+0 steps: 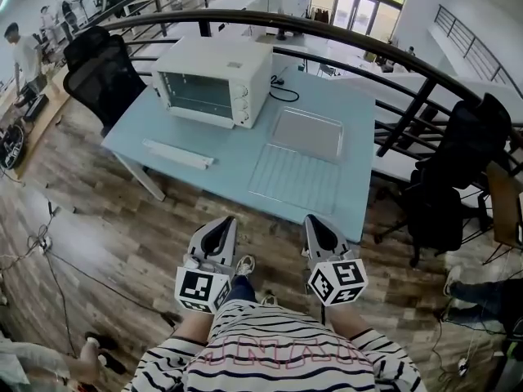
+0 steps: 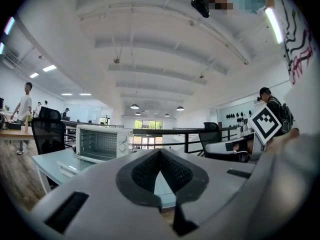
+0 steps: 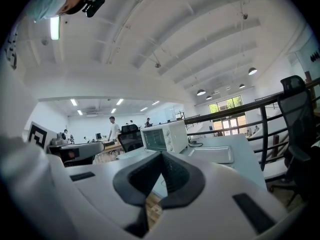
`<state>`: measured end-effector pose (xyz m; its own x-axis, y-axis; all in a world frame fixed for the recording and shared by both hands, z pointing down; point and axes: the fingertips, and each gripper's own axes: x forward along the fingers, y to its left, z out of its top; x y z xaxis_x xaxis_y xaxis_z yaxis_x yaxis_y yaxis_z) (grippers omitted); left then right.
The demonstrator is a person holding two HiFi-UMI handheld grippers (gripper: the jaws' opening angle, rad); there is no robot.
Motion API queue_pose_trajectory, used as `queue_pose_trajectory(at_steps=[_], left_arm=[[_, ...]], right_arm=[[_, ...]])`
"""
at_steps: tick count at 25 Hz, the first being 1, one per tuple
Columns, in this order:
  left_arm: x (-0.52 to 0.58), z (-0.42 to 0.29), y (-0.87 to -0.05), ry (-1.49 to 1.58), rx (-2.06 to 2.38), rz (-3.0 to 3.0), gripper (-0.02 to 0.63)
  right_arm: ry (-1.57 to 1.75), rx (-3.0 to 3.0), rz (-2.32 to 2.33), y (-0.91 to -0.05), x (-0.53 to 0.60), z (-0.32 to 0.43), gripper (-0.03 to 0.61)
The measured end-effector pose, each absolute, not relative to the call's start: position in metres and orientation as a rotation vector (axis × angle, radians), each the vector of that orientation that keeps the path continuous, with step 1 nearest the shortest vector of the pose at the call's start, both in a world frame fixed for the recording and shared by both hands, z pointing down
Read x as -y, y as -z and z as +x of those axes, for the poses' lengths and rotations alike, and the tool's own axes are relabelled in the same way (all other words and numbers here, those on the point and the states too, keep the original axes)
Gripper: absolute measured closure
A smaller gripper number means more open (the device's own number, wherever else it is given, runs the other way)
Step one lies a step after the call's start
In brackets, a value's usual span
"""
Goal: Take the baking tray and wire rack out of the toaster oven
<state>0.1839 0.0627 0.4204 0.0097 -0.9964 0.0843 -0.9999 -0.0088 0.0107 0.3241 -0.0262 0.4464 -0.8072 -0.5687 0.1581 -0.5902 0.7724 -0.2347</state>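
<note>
The white toaster oven stands at the back left of the pale blue table, its door shut. The metal baking tray lies on the table to its right, and the wire rack lies flat just in front of the tray. Both grippers are held low near the person's body, short of the table's front edge. My left gripper is shut with nothing in it. My right gripper is shut and empty too. The oven shows ahead in the left gripper view; oven and tray show in the right gripper view.
A long white strip lies on the table in front of the oven. A black power cable trails behind it. Black office chairs stand at the left and right. A dark railing curves behind the table. People stand far left.
</note>
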Motion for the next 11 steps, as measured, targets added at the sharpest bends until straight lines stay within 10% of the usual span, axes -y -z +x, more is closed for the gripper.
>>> queue_pose_trajectory(at_steps=[11], left_arm=[[-0.0631, 0.1839, -0.4226, -0.067, 2.162, 2.175, 0.592]], right_arm=[[-0.424, 2.883, 0.970, -0.4457, 0.0285, 0.3266, 0.552]])
